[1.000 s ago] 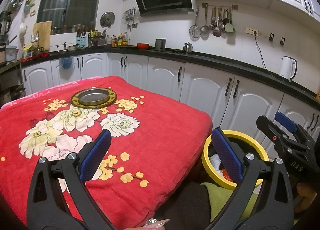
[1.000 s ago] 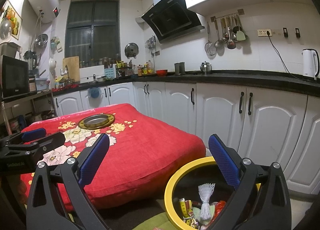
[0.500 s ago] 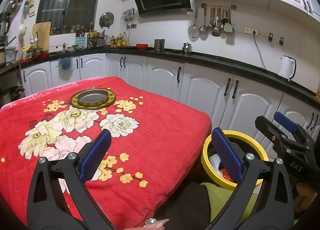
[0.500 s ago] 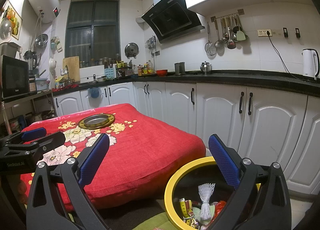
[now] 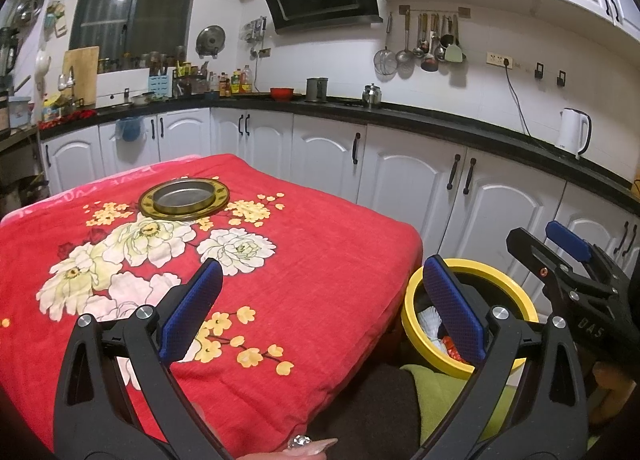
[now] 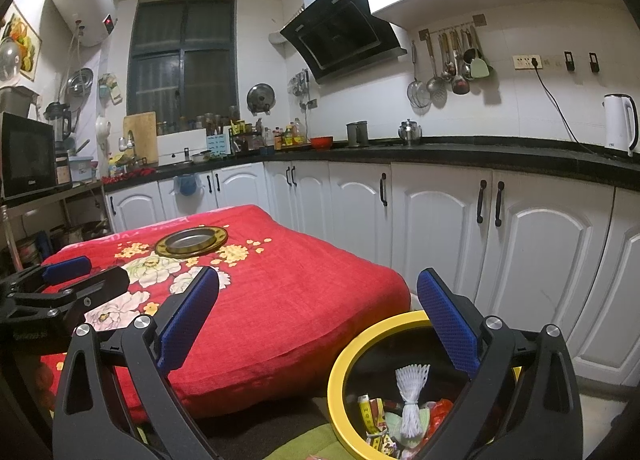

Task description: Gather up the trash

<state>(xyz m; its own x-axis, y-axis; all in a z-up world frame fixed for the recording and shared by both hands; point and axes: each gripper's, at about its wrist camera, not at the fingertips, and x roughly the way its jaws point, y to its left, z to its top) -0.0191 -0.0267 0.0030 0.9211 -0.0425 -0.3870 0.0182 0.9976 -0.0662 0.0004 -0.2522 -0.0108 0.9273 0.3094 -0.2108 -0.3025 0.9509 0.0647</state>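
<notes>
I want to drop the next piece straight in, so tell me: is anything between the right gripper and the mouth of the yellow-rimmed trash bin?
Nothing visible blocks it. The right gripper is open and empty, and the trash bin sits just below with its mouth uncovered, wrappers already inside.

Tablecloth (image 5: pixel 320 260): red, white and yellow flower print, pink band at far edge.
Plate (image 5: pixel 184 202) far on cloth: gold-patterned dark rim, grey metal centre.
Bin (image 6: pixel 340 376) near right: yellow rim, black inside; trash (image 6: pixel 404 412) in it white, red, yellow, pale green.
Left gripper (image 5: pixel 320 312): black frame, blue textured pads, silver bolts. Right gripper (image 6: pixel 318 316): same colours.
Cabinets (image 6: pixel 440 219): white, black handles. Countertop (image 5: pixel 440 123): black. Kettle (image 6: pixel 620 123) far right: white. Bowl (image 5: pixel 281 93) on counter: red.
</notes>
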